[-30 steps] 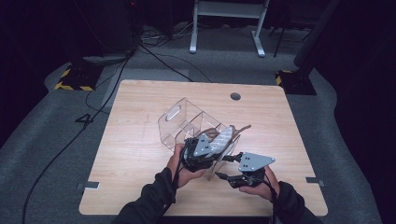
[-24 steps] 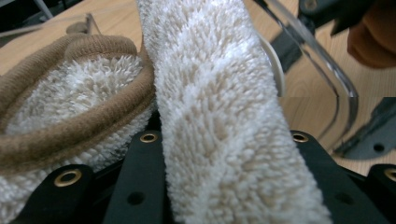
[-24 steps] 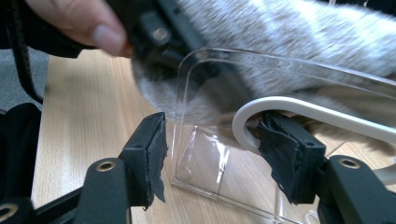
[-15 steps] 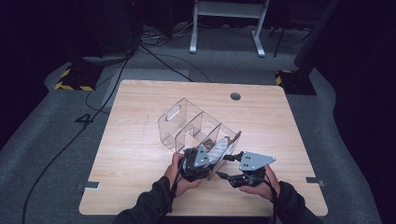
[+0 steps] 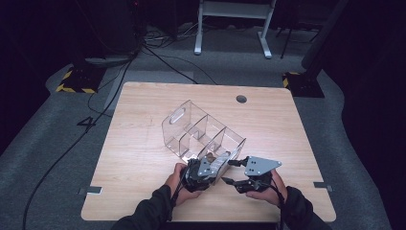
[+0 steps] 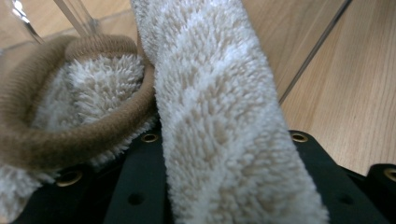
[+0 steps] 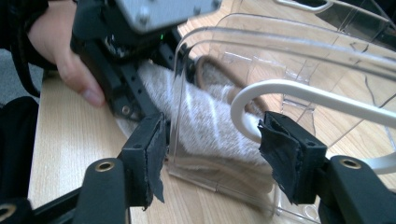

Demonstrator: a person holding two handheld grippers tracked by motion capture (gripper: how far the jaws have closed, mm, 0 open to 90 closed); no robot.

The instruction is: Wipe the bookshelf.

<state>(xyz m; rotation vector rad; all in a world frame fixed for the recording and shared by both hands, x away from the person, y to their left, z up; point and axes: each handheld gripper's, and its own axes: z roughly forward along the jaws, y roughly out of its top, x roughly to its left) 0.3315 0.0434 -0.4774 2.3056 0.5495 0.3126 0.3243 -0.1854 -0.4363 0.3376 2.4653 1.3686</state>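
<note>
Desk (image 5: pixel 143 158) first, then the clear divided organizer (image 5: pixel 191 125) standing on it, then the fuzzy sock (image 6: pixel 224 116), cream with a tan cuff, lying in the organizer's nearest compartment. The left gripper (image 5: pixel 200 171) has the sock pinched between its closed jaws and is feeding it over the near wall. To do this well, I would push the toe end fully below the rim before letting go, so the pile does not snag on the plastic edge, and keep the organizer from sliding. The right gripper (image 7: pixel 212 156) helps there: its jaws stand open astride the front wall, not yet clamping it.

From above, the sock is barely a pale patch behind the hands. The left gripper view shows its chevron weave and rolled cuff; the right gripper view shows it pressed against the inside of the front wall.
</note>
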